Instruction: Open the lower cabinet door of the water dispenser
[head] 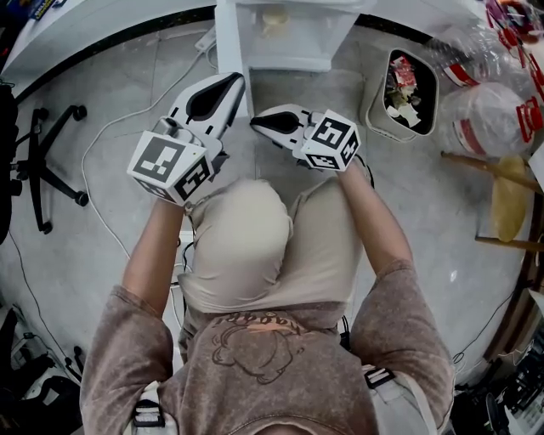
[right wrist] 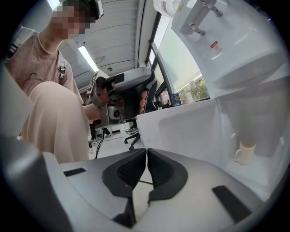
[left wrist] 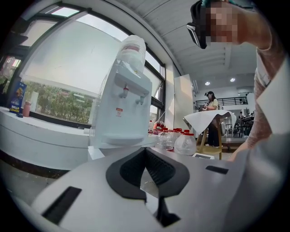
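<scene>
The white water dispenser (head: 285, 34) stands at the top of the head view. Its lower cabinet door (head: 230, 51) is swung out toward me, and a cream cup (head: 274, 21) shows inside the cabinet. My left gripper (head: 233, 81) is shut and empty, its tips beside the door's free edge. My right gripper (head: 254, 122) is also shut on nothing, just in front of the open cabinet. In the right gripper view the door panel (right wrist: 181, 129) and the cup (right wrist: 244, 152) lie beyond the closed right gripper (right wrist: 146, 152). The left gripper view shows the dispenser's top half (left wrist: 124, 104) past the shut left gripper (left wrist: 145, 152).
A white waste bin (head: 374, 106) with litter stands right of the dispenser. Large water bottles (head: 489, 115) and a wooden stool (head: 510, 200) are at the far right. An office chair base (head: 51, 161) and a white cable (head: 110, 136) lie on the floor to the left.
</scene>
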